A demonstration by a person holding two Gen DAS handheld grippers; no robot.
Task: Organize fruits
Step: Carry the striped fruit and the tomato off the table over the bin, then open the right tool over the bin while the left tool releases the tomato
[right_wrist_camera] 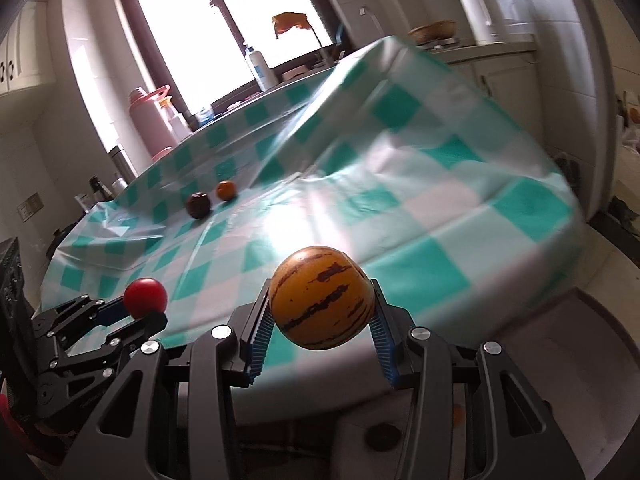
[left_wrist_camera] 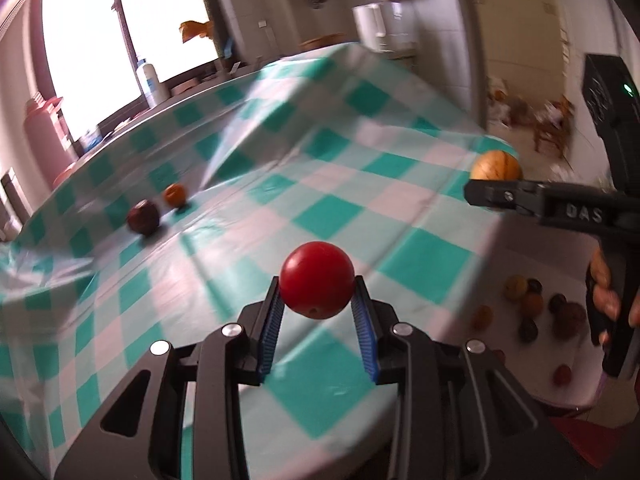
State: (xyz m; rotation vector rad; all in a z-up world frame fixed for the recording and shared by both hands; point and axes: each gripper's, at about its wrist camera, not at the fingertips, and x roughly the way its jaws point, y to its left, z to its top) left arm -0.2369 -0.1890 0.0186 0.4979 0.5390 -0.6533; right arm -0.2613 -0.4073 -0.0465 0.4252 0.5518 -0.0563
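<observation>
Home kitchen: checked tablecloth (right_wrist_camera: 400,184), countertop kettle (right_wrist_camera: 476,14), thermos (right_wrist_camera: 146,124).

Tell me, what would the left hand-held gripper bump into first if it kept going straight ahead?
Probably just the checked tablecloth. The left hand-held gripper, clamping a red fruit, points at bare cloth; depth is uncertain.

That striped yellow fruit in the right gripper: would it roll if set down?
Probably: the striped yellow fruit looks nearly round and smooth. The right gripper pinches only its sides, so it might slip. It seems firm, showing no dents.
</observation>
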